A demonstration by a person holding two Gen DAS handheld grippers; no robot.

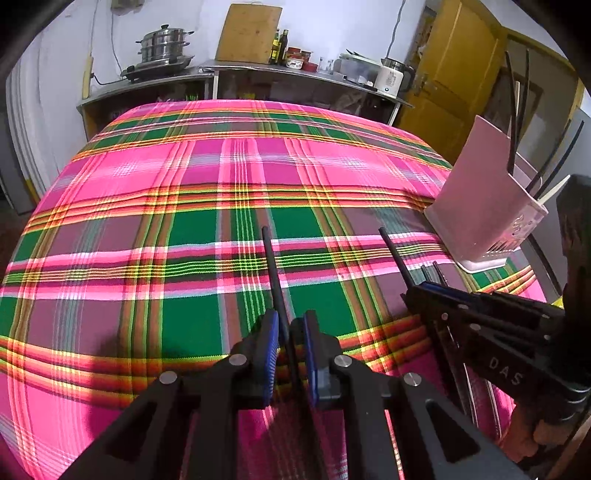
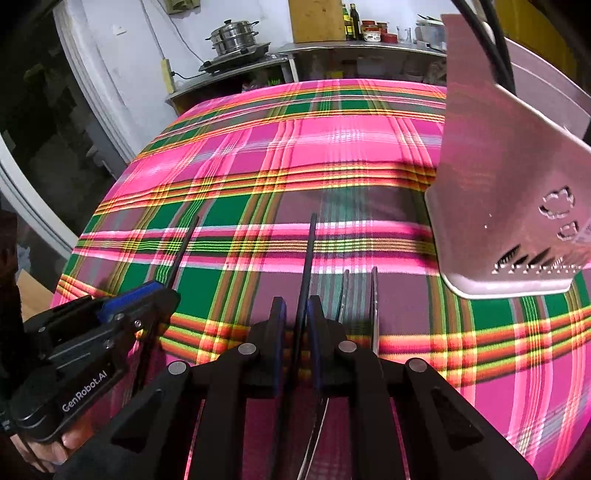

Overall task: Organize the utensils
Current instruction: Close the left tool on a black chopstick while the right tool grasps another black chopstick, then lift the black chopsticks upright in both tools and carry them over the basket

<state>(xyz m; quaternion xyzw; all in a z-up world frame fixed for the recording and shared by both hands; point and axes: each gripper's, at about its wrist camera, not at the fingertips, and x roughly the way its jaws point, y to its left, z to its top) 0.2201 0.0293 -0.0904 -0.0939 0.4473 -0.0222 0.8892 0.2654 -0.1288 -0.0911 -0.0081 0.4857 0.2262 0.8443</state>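
Note:
My left gripper is shut on a black chopstick that points forward over the plaid tablecloth. My right gripper is shut on another black chopstick. Each gripper shows in the other's view: the right one with its chopstick, the left one with its chopstick. A pink utensil holder stands on the table at the right, with several black chopsticks in it; it looms close in the right wrist view. Two more utensils lie on the cloth beside my right gripper.
The table wears a pink and green plaid cloth. Behind it a metal counter carries a steamer pot, a cutting board, bottles and a kettle. A yellow door is at the back right.

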